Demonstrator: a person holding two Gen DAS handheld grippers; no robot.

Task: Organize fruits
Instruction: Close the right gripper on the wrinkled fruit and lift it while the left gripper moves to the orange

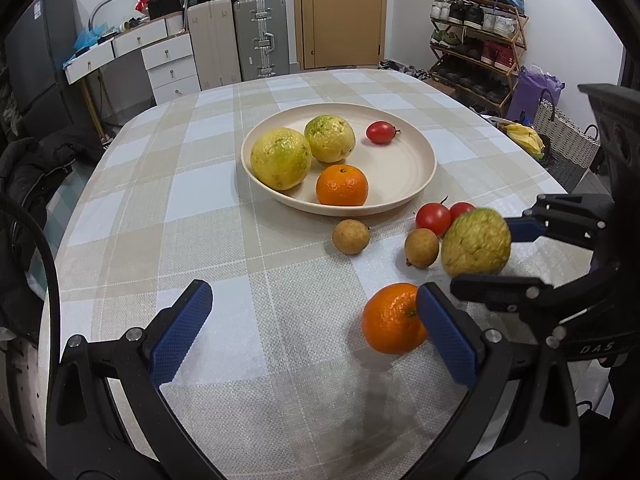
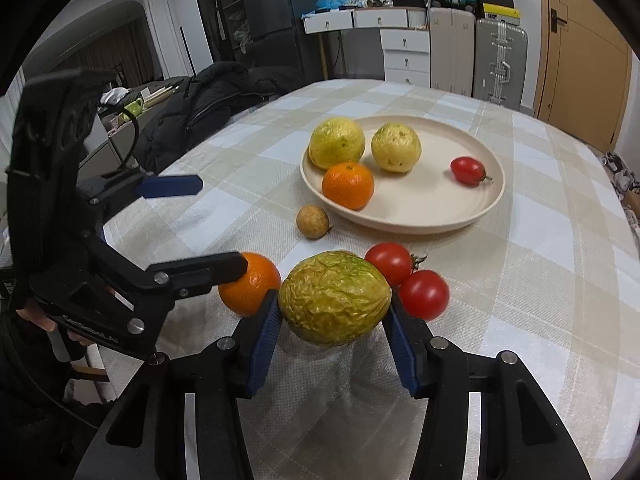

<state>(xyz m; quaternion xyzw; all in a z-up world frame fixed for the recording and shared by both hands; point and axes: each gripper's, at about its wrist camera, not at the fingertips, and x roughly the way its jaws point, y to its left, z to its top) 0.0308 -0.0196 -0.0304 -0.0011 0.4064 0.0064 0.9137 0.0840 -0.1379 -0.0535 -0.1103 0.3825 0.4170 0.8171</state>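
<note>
Your right gripper (image 2: pixel 334 320) pinches the wrinkled passion fruit (image 2: pixel 334 298) near the table's (image 2: pixel 540 280) front edge, bound for the plate (image 2: pixel 440 216), while your left gripper (image 1: pixel 316 332) waits spread wide and empty.

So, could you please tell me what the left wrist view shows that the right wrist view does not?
Only the left wrist view shows a second longan beside the wrinkled passion fruit, plus the shoe rack.

Only the right wrist view shows both blue pads of the right gripper pressed on that fruit, and the black coat.

Both show the plate, two tomatoes on the cloth, the loose tangerine and the open left gripper.
</note>
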